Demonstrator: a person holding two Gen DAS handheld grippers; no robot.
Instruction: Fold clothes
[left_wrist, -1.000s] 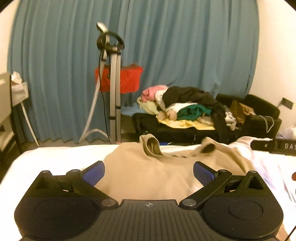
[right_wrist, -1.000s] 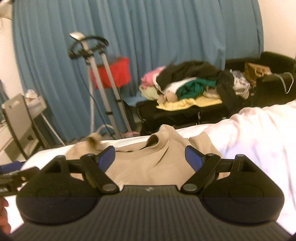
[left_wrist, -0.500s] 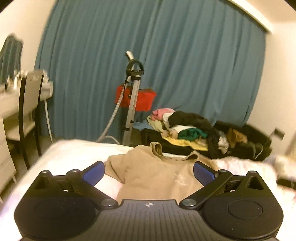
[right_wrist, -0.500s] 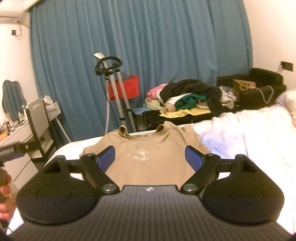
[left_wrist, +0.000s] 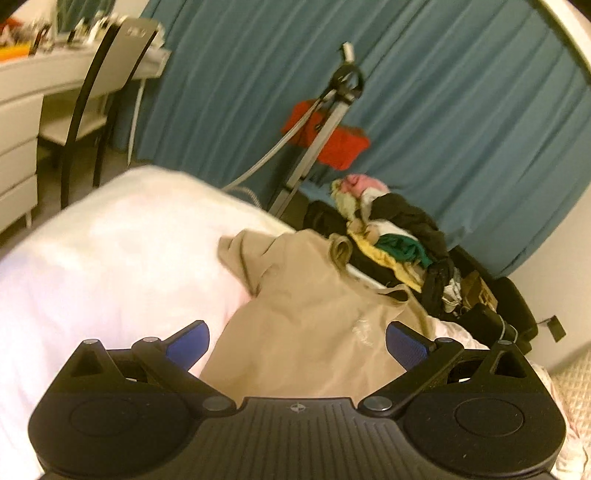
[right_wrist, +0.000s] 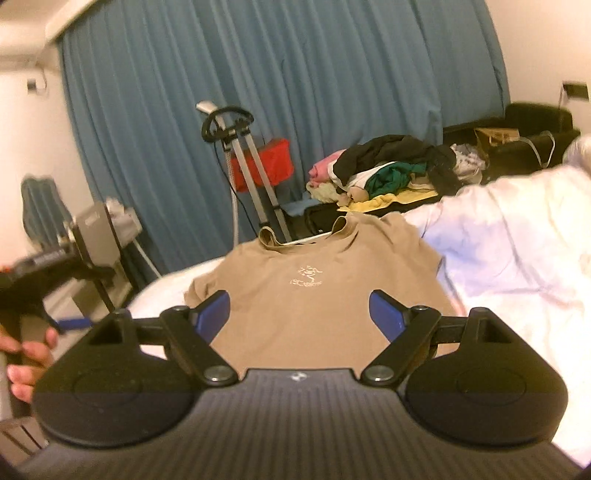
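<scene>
A tan T-shirt (right_wrist: 314, 291) with a small pale logo lies spread front-up on the white bed (right_wrist: 517, 258), collar toward the far edge. It also shows in the left wrist view (left_wrist: 314, 325), tilted, with its left sleeve bunched. My left gripper (left_wrist: 297, 347) is open and empty, held above the shirt's near part. My right gripper (right_wrist: 297, 314) is open and empty, above the shirt's lower half. The left gripper and the hand holding it show at the left edge of the right wrist view (right_wrist: 33, 295).
Beyond the bed stand a garment steamer on a pole (right_wrist: 240, 155), a red box (right_wrist: 273, 166) and a pile of mixed clothes (right_wrist: 388, 166) on a dark couch, all before a blue curtain. A chair (left_wrist: 99, 92) and white desk (left_wrist: 55, 74) stand at left.
Both grippers have pulled back and risen from the shirt. The left view has tilted and swung left, showing more desk and chair. The shirt lies flat, released.
</scene>
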